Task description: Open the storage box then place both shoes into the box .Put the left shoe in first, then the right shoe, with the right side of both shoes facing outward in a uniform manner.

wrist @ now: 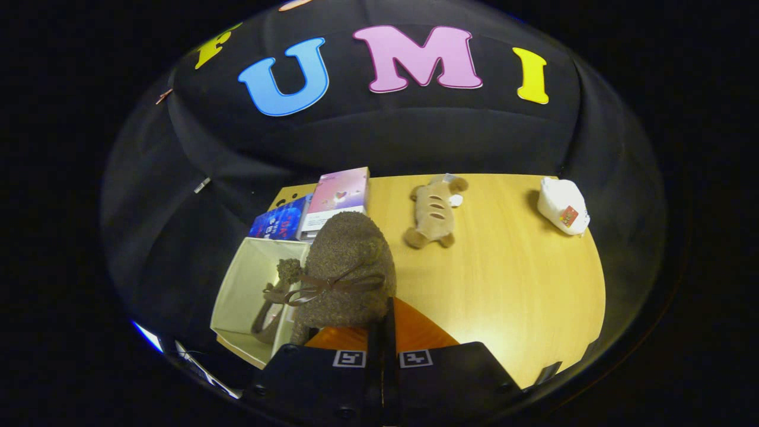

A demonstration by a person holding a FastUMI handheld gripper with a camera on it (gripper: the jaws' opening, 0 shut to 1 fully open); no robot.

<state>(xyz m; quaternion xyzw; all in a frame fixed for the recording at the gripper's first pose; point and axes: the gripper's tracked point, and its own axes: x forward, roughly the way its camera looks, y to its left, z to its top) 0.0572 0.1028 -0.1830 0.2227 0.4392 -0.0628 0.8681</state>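
Note:
A fuzzy brown shoe [350, 267] with a brown ribbon bow hangs just ahead of my gripper [382, 325], whose fingers are shut on its rear edge. An orange surface [418, 332] of the shoe shows beside the fingers. The shoe hovers over the right wall of the open cream storage box [237, 296], which stands at the table's left end. Inside the box, a second brownish shape [265, 323] leans against the wall, partly hidden by the held shoe; I cannot tell which way it faces.
Behind the box stand a pink carton [339, 196] and a blue carton [281, 222]. A tan plush toy [434, 213] lies mid-table beyond the fingers, and a white bag [563, 206] sits at the far right corner of the wooden table [522, 284].

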